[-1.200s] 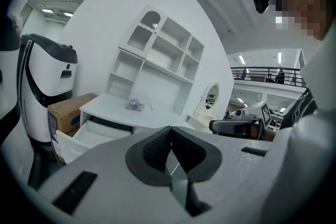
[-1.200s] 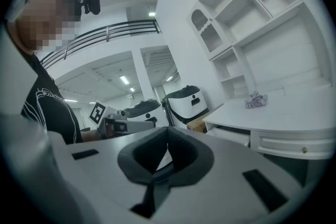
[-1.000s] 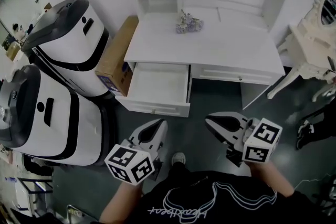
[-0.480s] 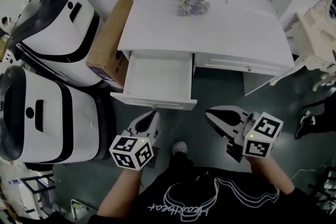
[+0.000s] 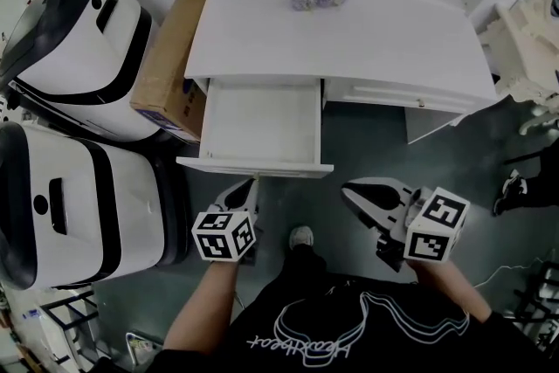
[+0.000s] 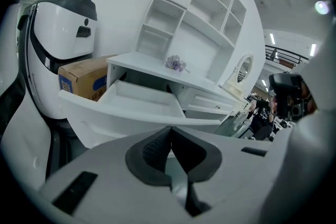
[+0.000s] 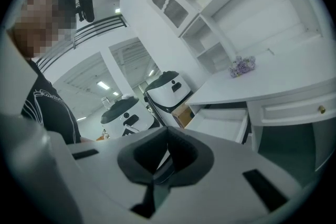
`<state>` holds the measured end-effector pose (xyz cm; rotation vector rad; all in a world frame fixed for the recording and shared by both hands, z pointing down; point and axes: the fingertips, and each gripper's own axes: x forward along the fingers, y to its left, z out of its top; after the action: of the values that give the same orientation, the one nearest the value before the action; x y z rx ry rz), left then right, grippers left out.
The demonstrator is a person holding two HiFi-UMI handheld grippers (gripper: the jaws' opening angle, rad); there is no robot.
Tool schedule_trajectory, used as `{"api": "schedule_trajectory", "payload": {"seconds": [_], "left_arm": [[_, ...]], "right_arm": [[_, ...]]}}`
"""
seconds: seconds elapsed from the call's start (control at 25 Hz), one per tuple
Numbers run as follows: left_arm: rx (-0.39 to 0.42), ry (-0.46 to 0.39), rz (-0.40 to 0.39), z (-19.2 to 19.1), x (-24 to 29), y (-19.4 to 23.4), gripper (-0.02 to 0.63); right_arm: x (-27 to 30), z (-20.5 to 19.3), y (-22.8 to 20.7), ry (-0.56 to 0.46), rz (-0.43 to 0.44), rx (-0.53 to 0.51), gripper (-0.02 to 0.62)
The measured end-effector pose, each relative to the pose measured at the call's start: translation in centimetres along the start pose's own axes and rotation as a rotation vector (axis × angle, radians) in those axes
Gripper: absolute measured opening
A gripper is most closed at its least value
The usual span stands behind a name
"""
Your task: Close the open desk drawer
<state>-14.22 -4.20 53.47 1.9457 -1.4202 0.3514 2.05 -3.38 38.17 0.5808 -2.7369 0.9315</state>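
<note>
Drawers: two in the desk, left drawer pulled out, right drawer flush; two white machines, one cardboard box. Only the head view shows both grippers. Left gripper points at the open drawer's front, close to it, and right gripper is held out beside it, both with jaws pressed together and empty.

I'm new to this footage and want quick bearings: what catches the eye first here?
The open drawer juts from the left side of the white desk, apparently empty. The left hand-held gripper, jaws together, hovers just before the drawer's front; the right hand-held gripper hangs farther right over the dark floor. Two bulky white-and-black machines stand left of the desk.
</note>
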Motion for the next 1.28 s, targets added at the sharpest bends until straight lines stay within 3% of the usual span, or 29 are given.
{"api": "schedule_trajectory", "payload": {"seconds": [0.48,1.28], "left_arm": [[-0.029,0.044,0.017,-1.3,2.5,2.6,0.005],[-0.008,0.048,-0.001,-0.1,3.9,3.5,0.005]], "right_arm": [[2.0,-0.7,-0.3,-0.002,-0.016,0.068,0.006],[3.8,-0.2,-0.6,0.016,-0.031,0.066,0.005]]}}
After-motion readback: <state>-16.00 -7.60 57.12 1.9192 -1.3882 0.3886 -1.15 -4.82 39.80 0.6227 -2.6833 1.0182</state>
